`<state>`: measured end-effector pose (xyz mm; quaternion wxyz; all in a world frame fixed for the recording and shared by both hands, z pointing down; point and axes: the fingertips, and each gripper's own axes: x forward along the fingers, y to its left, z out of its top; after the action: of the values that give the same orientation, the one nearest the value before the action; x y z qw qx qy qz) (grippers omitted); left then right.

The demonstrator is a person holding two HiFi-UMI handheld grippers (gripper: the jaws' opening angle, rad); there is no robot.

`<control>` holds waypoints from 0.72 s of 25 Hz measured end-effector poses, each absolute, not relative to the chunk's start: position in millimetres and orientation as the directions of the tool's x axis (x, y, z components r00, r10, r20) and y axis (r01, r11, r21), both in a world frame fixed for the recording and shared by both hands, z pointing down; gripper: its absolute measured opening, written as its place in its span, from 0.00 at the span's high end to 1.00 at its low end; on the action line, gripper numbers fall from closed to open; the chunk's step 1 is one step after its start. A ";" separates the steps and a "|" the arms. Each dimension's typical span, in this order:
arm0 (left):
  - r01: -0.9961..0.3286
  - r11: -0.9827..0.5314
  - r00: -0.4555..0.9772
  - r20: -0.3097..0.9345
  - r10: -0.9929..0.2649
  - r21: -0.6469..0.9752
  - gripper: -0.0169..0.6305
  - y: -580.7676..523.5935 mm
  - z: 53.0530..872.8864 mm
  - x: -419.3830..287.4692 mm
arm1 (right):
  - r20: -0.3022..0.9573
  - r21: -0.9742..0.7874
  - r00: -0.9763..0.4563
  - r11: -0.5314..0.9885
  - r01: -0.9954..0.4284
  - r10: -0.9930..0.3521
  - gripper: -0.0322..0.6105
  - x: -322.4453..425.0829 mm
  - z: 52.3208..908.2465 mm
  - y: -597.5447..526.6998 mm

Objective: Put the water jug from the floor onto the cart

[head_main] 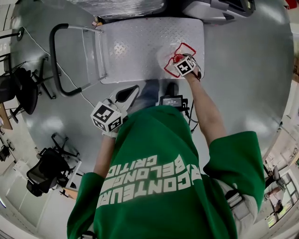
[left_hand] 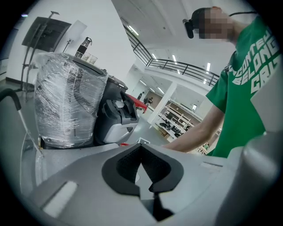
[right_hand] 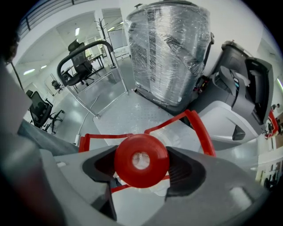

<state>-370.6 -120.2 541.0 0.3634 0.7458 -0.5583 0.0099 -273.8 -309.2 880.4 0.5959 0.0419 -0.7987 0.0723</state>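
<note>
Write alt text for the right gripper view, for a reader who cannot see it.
The right hand-held gripper is shut on a clear jug at its red cap, over the cart's metal deck. A plastic-wrapped load stands beyond, with office chairs at far left.

1. The cart [head_main: 140, 46] lies in front of you, with its black handle [head_main: 58, 60] at the left end of its patterned metal deck.
2. The water jug [head_main: 177, 52], clear with a red frame, is over the deck at the cart's near right corner. You cannot tell from here if it rests on the deck.
3. Your right gripper [head_main: 179, 59] is at the red top of the jug, with your arm stretched out to it.
4. Your left gripper [head_main: 127, 93] hangs just off the cart's near edge, over the grey floor [head_main: 243, 70], and touches nothing.
5. A wrapped load [head_main: 121, 7] stands beyond the cart's far edge.
6. Two black office chairs [head_main: 46, 170] stand well to the left of the handle.
</note>
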 end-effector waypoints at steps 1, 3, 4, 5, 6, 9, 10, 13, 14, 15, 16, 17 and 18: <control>-0.840 -0.121 0.383 0.419 -0.823 0.529 0.96 -121.8 540.5 -371.4 | 0.952 -0.073 -0.306 0.985 -0.154 0.022 0.48 -276.0 876.7 -308.4; -0.840 -0.143 0.396 0.411 -0.821 0.523 0.96 -127.4 538.2 -372.1 | 0.943 -0.073 -0.332 0.985 -0.158 0.016 0.48 -275.3 867.5 -309.1; -0.840 -0.155 0.402 0.405 -0.821 0.520 0.96 -131.0 536.2 -371.8 | 0.940 -0.069 -0.342 0.984 -0.162 0.009 0.47 -273.4 861.9 -310.0; -0.840 -0.167 0.409 0.398 -0.821 0.517 0.96 -134.4 534.0 -371.0 | 0.936 -0.062 -0.352 0.984 -0.167 -0.001 0.47 -270.9 855.6 -311.1; -0.839 -0.180 0.416 0.391 -0.821 0.514 0.96 -137.5 531.7 -369.6 | 0.932 -0.053 -0.362 0.983 -0.176 -0.014 0.47 -267.6 849.0 -312.5; -0.833 -0.213 0.440 0.376 -0.816 0.511 0.96 -144.1 528.5 -363.5 | 0.912 -0.041 -0.406 0.975 -0.216 -0.052 0.47 -258.2 825.5 -316.3; -0.830 -0.226 0.449 0.372 -0.812 0.510 0.96 -146.6 529.0 -361.4 | 0.903 -0.039 -0.425 0.972 -0.232 -0.065 0.47 -255.6 815.4 -317.9; -0.819 -0.276 0.487 0.355 -0.798 0.504 0.96 -158.6 530.6 -355.7 | 0.866 -0.024 -0.482 0.954 -0.300 -0.130 0.48 -245.1 778.4 -327.5; -0.814 -0.294 0.501 0.348 -0.793 0.501 0.96 -163.6 530.0 -353.6 | 0.852 -0.022 -0.502 0.946 -0.323 -0.152 0.49 -241.2 763.0 -329.8; -0.809 -0.312 0.514 0.341 -0.788 0.498 0.96 -168.7 528.7 -350.9 | 0.836 -0.017 -0.520 0.940 -0.341 -0.173 0.52 -236.9 747.0 -331.4; -0.804 -0.331 0.527 0.333 -0.782 0.495 0.96 -174.1 527.1 -347.6 | 0.821 -0.008 -0.536 0.935 -0.355 -0.197 0.57 -231.7 731.3 -332.9; -0.797 -0.351 0.542 0.325 -0.775 0.492 0.96 -180.5 525.6 -343.9 | 0.804 0.005 -0.551 0.929 -0.369 -0.223 0.62 -225.9 716.0 -335.0; -0.789 -0.376 0.559 0.315 -0.767 0.487 0.96 -189.0 524.2 -339.9 | 0.786 0.020 -0.564 0.922 -0.386 -0.253 0.66 -219.8 700.9 -338.8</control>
<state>-339.9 -189.0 524.2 0.3037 0.8291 -0.4690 0.0181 -219.8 -338.8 700.9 0.4301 0.1812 -0.8810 0.0771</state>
